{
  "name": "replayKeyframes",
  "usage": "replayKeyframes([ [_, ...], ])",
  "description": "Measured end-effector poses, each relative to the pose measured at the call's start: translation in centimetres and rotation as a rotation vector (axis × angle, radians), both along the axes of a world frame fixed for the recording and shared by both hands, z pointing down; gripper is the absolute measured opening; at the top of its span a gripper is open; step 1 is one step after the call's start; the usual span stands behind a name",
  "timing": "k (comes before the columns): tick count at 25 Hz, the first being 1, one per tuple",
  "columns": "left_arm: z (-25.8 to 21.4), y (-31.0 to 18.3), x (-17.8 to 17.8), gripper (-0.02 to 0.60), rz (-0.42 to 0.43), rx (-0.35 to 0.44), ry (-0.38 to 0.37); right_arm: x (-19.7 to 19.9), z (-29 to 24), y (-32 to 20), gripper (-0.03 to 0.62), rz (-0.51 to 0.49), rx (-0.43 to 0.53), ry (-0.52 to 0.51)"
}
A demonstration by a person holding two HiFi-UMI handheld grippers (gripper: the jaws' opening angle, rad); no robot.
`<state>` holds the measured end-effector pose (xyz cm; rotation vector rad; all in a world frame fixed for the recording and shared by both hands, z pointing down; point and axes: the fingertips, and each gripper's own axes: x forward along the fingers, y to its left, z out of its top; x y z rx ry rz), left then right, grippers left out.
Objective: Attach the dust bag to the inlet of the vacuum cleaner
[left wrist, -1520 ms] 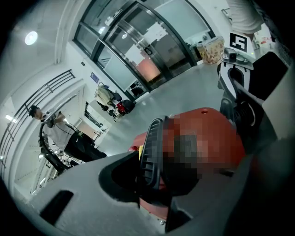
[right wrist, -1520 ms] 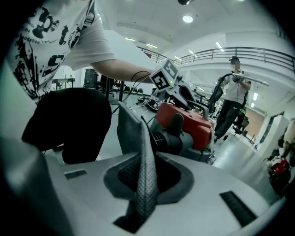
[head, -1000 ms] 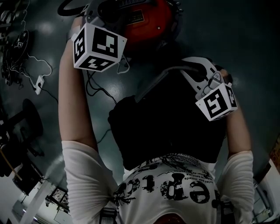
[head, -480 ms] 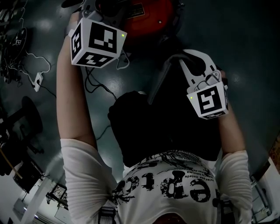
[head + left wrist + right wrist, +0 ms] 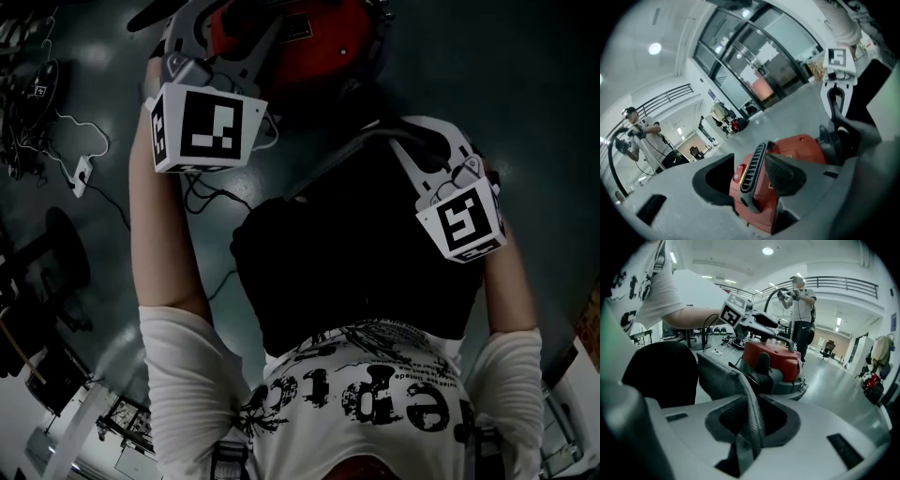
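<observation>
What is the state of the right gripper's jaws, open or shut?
Shut. In its own view the right gripper pinches the grey collar of the black dust bag between its pads.

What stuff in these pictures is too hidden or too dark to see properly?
Vacuum cleaner: in the head view, its far part is cut off by the top edge.
Its inlet: I cannot pick it out in any view; in the right gripper view the vacuum's front is dark and small.
Dust bag: in the head view it is black and dim, so its opening cannot be seen.
</observation>
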<state>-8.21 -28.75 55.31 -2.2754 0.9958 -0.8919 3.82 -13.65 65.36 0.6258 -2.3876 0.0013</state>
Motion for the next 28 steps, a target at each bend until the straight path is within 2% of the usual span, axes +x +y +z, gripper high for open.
replayKeyframes([
  [3, -3.8, 3.3, 0.5, 0.192, 0.009, 0.021, 0.169, 0.5, -1.6, 0.6, 0.062, -0.007, 0.001, -0.022],
  [5, -5.5, 5.6, -0.2, 0.192, -0.068, 0.023, 0.372, 0.7, -2.8, 0.9, 0.069, -0.009, 0.042, -0.053],
  [6, -6.2, 6.7, -0.7, 0.192, -0.111, 0.028, 0.478, 0.7, -3.7, 0.9, 0.069, 0.007, 0.061, -0.097],
  [8, -6.9, 8.9, -1.2, 0.192, -0.172, 0.028, 0.635, 0.9, -6.5, 0.3, 0.067, 0.106, 0.067, -0.258],
  [11, -6.6, 11.1, -1.9, 0.192, -0.252, -0.005, 0.785, 1.9, -10.6, -1.6, 0.067, 0.245, 0.096, -0.474],
  [14, -4.9, 12.0, -2.1, 0.190, -0.320, -0.075, 0.829, 2.6, -11.7, -3.5, 0.059, 0.339, 0.151, -0.504],
  [15, -4.2, 12.2, -2.3, 0.170, -0.352, -0.096, 0.829, 2.6, -11.9, -3.8, 0.025, 0.361, 0.163, -0.506],
  [17, -3.7, 12.4, -3.5, 0.003, -0.432, -0.119, 0.853, 2.3, -12.7, -4.0, 0.002, 0.381, 0.172, -0.511],
  [20, -5.3, 12.6, -4.6, 0.003, -0.500, -0.154, 0.874, 2.1, -14.9, -4.0, 0.002, 0.397, 0.154, -0.505],
  [24, -11.9, 13.3, -4.5, 0.003, -0.536, -0.208, 0.876, 3.4, -22.2, -3.9, 0.002, 0.449, 0.153, -0.480],
  [28, -23.2, 14.7, -4.2, 0.003, -0.571, -0.191, 0.892, 5.2, -33.2, -3.0, 0.002, 0.500, 0.178, -0.469],
])
